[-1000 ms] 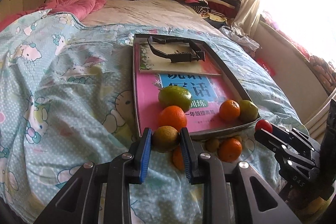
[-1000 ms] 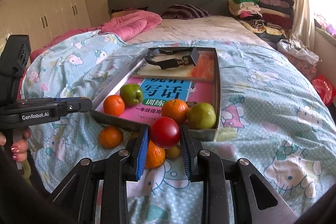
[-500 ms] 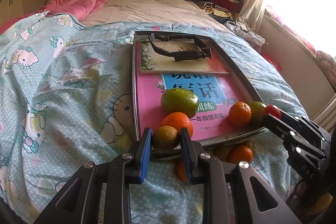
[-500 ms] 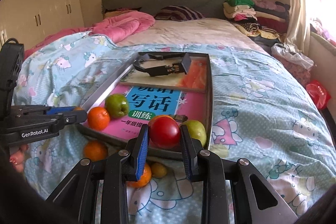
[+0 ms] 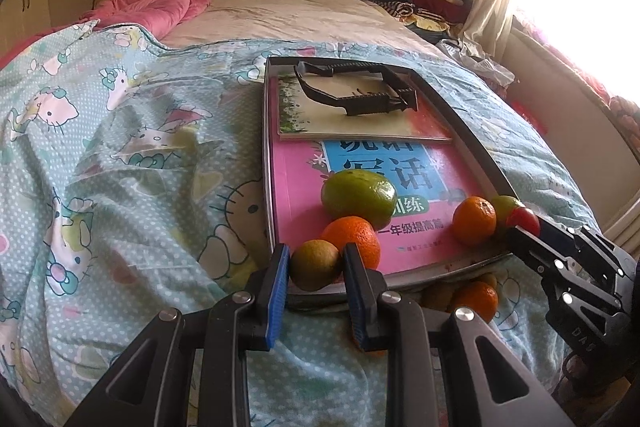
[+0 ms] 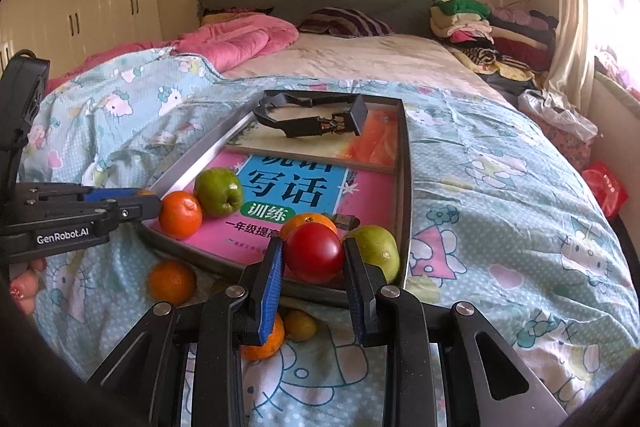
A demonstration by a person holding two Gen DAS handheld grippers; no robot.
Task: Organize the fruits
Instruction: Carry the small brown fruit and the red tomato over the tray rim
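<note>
- Since a second ago, your left claw [image 5: 314,265] has carried its small round greenish-brown fruit [image 5: 315,264] forward from the bedspread to the near rim of the shallow grey metal tray [image 5: 267,163]; it stays clenched on it between the blue ribbed pads.
- Your right claw [image 6: 314,259] has also advanced: the glossy red round fruit [image 6: 314,251] it grips, formerly short of the tray, now sits over the tray's near right corner, just in front of a dimpled orange mandarin [image 6: 308,221] and beside a smooth green apple-like fruit [image 6: 378,251].
- Inside the tray, a large matte green fruit [image 5: 359,193] touches a bright pebbly orange mandarin [image 5: 354,241] close behind your left claw's pads.
- The fruits in the tray rest on a glossy pink book cover with a blue title panel [image 5: 384,167]; a second, paler flat book [image 5: 360,115] lies farther back, with an angular black plastic frame [image 5: 356,93] on top of it.
- Three fruits remain outside the tray on the soft, wrinkled turquoise cartoon-cat bedspread [image 6: 500,195]: one loose orange mandarin [image 6: 172,282] at the near left, another orange one [image 6: 266,341] partly hidden under your right claw, and a small yellowish round one [image 6: 300,325] beside it.
- In the left wrist view, your right claw reaches in from the right edge, the red fruit at its tip against the tray's far right fruits.
</note>
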